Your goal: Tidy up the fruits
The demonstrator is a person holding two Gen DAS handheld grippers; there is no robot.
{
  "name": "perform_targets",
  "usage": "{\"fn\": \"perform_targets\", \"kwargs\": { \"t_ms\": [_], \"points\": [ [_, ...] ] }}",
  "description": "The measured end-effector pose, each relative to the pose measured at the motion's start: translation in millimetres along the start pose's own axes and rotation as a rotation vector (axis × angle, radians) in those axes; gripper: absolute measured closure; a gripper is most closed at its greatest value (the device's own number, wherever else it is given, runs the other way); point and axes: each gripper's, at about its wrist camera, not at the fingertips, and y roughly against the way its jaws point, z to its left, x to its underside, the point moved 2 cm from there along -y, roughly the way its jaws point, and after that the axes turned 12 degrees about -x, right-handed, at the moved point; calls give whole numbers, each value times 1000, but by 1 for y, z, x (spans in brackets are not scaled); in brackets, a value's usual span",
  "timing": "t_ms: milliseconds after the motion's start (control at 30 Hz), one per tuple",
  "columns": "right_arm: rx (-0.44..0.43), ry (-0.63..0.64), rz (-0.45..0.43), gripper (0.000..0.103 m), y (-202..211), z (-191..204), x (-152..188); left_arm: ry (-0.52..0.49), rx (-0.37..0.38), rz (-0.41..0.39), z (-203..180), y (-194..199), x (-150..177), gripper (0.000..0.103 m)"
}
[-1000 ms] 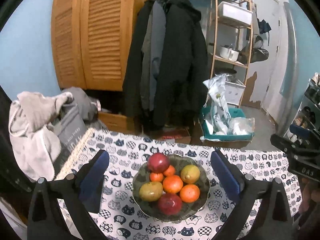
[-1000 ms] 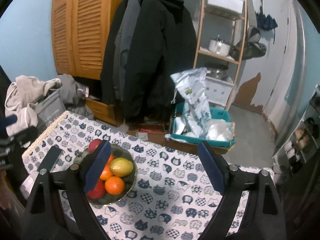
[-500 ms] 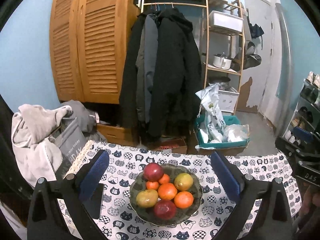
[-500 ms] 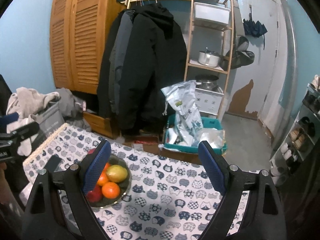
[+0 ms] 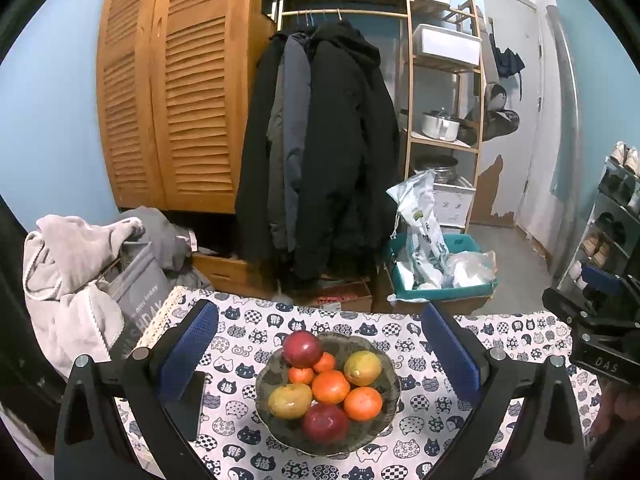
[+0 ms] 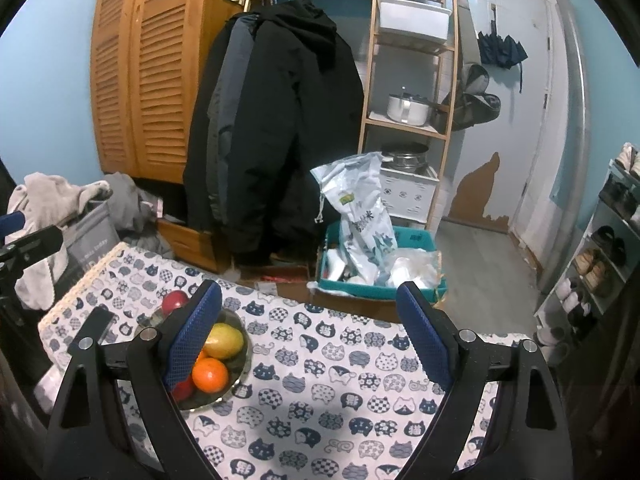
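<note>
The fruit bowl (image 5: 384, 412) sits on the cat-print counter (image 6: 340, 364), nearer its left edge, with bare cloth stretching to the right. Left tongs (image 5: 326, 354) gape wide above the bowl; right tongs (image 6: 308, 330) gape wide over bare cloth. Coats (image 5: 324, 148) hang beyond the counter's far edge

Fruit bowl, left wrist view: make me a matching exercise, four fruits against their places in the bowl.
Things:
1. near red apple
2. far red apple
3. yellow-green mango
4. central orange

Places in the fruit bowl:
A. far rim, left of middle
B. middle of the pile
C. nearest rim, closest to the camera
D. far right side

Pairs: 1-C, 2-A, 3-D, 4-B
</note>
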Motion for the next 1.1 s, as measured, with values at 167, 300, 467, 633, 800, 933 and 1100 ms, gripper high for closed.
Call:
{"fn": "perform_targets", "kwargs": {
  "t_ms": [167, 300, 467, 633, 800, 933, 1100],
  "points": [
    [1, 0, 0, 15, 1, -1, 0, -1, -2, 1, 0, 0, 0, 1],
    [3, -1, 2, 15, 2, -2, 0, 2, -5, 1, 2, 0, 0, 1],
    [9, -3, 6, 15, 2, -4, 0, 8, -1, -3, 5, 1, 0, 1],
    [10, -4, 8, 15, 2, -4, 0, 4, -5, -5, 4, 2, 0, 1],
    [11, -3, 7, 15, 2, -4, 0, 11, -4, -3, 6, 2, 0, 1],
    [10, -5, 7, 15, 3, -4, 0, 10, -4, -3, 6, 2, -1, 1],
    [10, -5, 7, 15, 2, -5, 0, 11, -4, -2, 7, 2, -1, 1]
  ]
}}
